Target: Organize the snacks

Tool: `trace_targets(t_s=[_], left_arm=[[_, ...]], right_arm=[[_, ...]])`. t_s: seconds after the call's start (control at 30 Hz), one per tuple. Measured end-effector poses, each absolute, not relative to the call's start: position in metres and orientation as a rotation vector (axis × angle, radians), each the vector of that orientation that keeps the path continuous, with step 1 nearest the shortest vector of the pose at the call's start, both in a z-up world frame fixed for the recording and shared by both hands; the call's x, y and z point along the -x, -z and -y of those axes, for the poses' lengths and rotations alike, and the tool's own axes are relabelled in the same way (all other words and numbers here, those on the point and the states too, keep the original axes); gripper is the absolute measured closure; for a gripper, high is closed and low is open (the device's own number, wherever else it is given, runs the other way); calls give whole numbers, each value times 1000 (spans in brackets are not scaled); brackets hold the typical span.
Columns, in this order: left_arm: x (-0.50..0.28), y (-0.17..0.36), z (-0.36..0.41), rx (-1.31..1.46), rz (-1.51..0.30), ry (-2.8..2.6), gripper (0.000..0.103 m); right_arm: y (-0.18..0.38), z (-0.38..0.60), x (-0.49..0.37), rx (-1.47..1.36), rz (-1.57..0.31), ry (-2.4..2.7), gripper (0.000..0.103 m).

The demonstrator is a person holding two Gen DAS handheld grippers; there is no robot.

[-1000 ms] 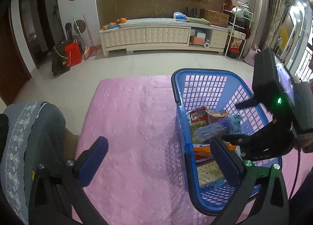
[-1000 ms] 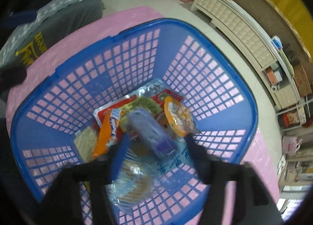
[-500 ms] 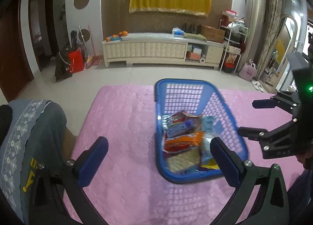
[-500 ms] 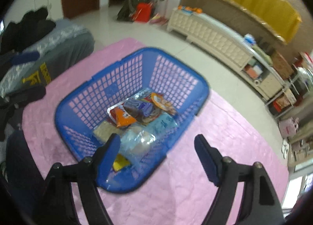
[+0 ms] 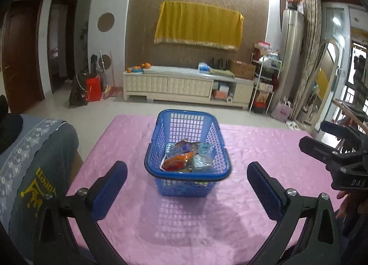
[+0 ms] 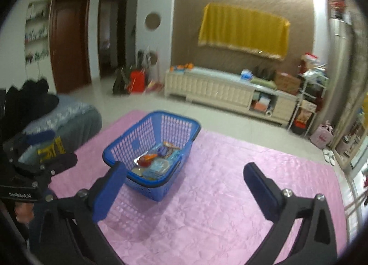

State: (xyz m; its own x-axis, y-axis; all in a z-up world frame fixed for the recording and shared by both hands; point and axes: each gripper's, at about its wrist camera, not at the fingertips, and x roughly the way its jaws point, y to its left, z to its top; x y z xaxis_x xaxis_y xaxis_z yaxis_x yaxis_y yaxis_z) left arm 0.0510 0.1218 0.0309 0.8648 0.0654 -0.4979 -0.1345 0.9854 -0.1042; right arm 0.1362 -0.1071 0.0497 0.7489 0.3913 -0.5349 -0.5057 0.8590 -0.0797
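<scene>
Crinkled, colourful snack packets are heaped in a blue plastic lattice basket on the pink tabletop; both the left tongs and the right tongs, just opened, are held apart, empty.

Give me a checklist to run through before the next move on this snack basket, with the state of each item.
1. Snacks in the blue basket: ok, several packets lie inside.
2. Basket upright on the pink cloth: ok.
3. Loose snacks left on the cloth: ok, none show in either view.
4. Left tongs empty: ok, wide open, nothing between them.
5. Right tongs empty: ok, jaws have just been opening, nothing between them.
6. Packets neatly arranged: cannot tell, they overlap in a pile.
</scene>
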Motion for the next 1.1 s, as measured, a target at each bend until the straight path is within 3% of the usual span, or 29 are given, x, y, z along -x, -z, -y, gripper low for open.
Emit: trace_targets(t_s=[0.37, 1.1], left_arm=[[20, -35, -71, 82, -442, -68, 0], [55, -22, -54, 66, -447, -49, 0]], right_arm=[[-51, 142, -49, 142, -398, -379, 0], [-36, 151, -1, 97, -422, -345, 0]])
